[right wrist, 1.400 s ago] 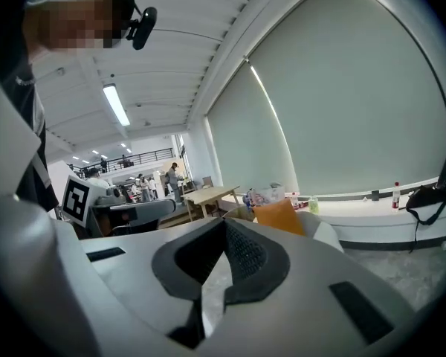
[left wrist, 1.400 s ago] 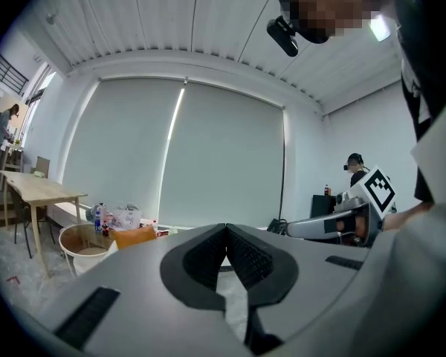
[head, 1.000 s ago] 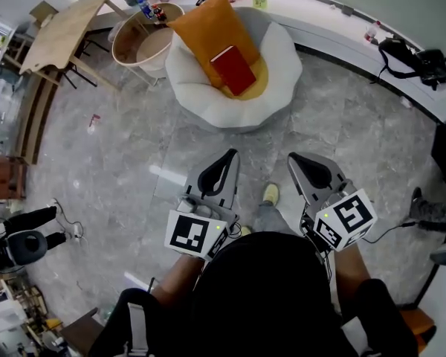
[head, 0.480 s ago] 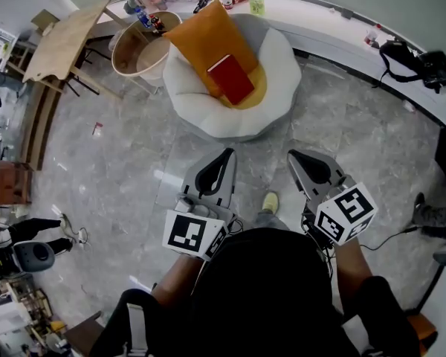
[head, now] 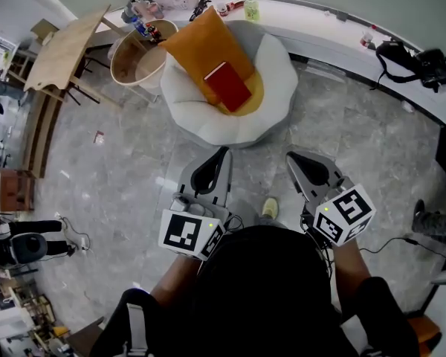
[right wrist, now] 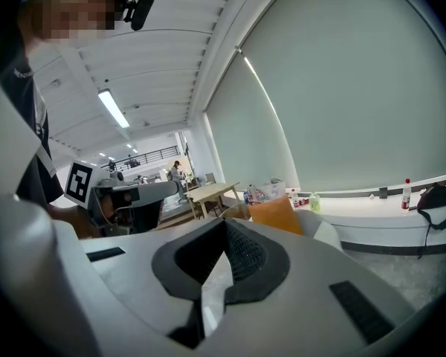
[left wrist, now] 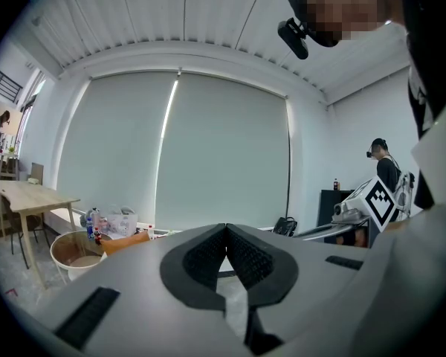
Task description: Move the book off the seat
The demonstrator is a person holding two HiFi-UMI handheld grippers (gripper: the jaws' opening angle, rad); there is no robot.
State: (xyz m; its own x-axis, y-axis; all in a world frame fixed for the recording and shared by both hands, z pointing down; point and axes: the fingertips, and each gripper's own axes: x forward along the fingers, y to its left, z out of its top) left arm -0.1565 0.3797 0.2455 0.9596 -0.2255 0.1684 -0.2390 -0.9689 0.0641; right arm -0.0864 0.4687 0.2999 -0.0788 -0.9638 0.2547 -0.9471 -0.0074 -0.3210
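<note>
A red book [head: 227,86] lies on an orange cushion [head: 205,44] in the round white seat [head: 271,108], at the top middle of the head view. My left gripper [head: 224,152] and right gripper [head: 290,157] are held side by side over the grey floor, short of the seat, pointing toward it. Both are shut with nothing between the pads. In the left gripper view the jaws [left wrist: 225,227] meet, with the cushion [left wrist: 126,240] far off at the left. The right gripper view shows closed jaws [right wrist: 224,222] with the cushion [right wrist: 275,214] and seat [right wrist: 325,233] beyond.
A round wooden tub table [head: 137,50] stands left of the seat, and a wooden table [head: 59,43] further left. A white ledge [head: 320,24] with bottles and a black bag [head: 412,54] curves behind. My shoe [head: 270,208] is on the floor between the grippers.
The seat and book have drifted slightly lower in the head view, nearer to me. Both grippers stay shut and hold their places before me.
</note>
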